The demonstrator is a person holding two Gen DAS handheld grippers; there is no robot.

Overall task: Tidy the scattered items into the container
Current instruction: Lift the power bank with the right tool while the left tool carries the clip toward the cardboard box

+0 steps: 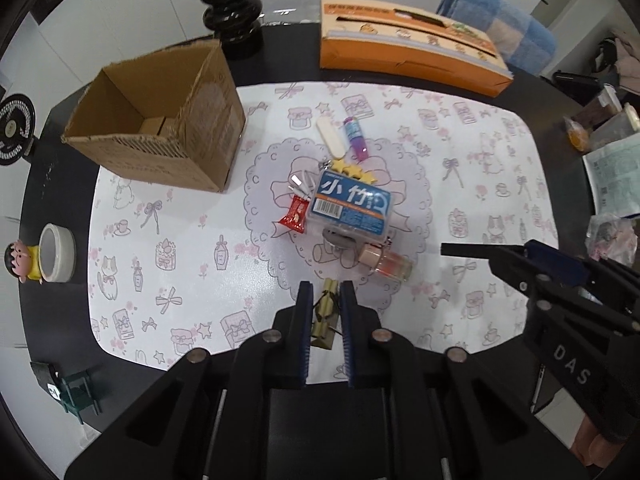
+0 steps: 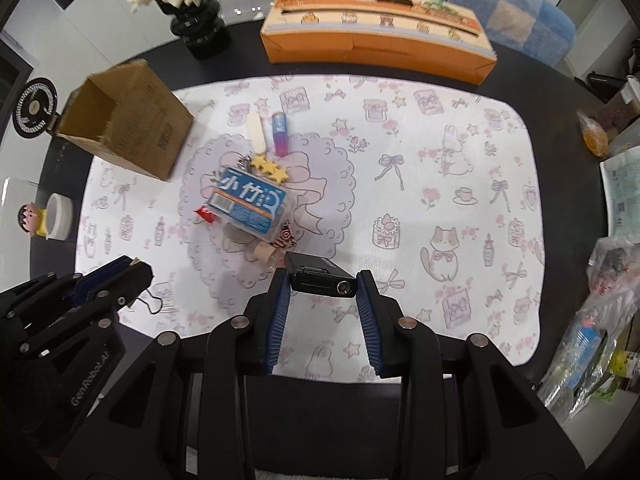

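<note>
The open cardboard box [image 1: 160, 120] [image 2: 120, 120] stands at the mat's far left corner. Mid-mat lies a pile: a blue pack [image 1: 350, 204] [image 2: 248, 204], a red sweet wrapper [image 1: 294, 214], a yellow star charm [image 1: 354, 170], a white oblong [image 1: 330, 138], a purple tube [image 1: 356, 138] and a small glass bottle [image 1: 384, 262]. My left gripper [image 1: 326, 292] [image 2: 134, 270] is shut on a small beige clip [image 1: 326, 316] with black wire handles, near the mat's front. My right gripper [image 2: 323, 284] [image 1: 516, 256] is shut on a black rectangular device [image 2: 320, 278], just right of the pile.
An orange carton [image 1: 408, 52] and a black vase [image 1: 234, 20] of flowers stand along the back. A white cup [image 1: 58, 252] with a figurine sits left of the mat, a tiny green chair [image 1: 80, 392] front left. Plastic bags [image 2: 600, 320] and papers crowd the right edge.
</note>
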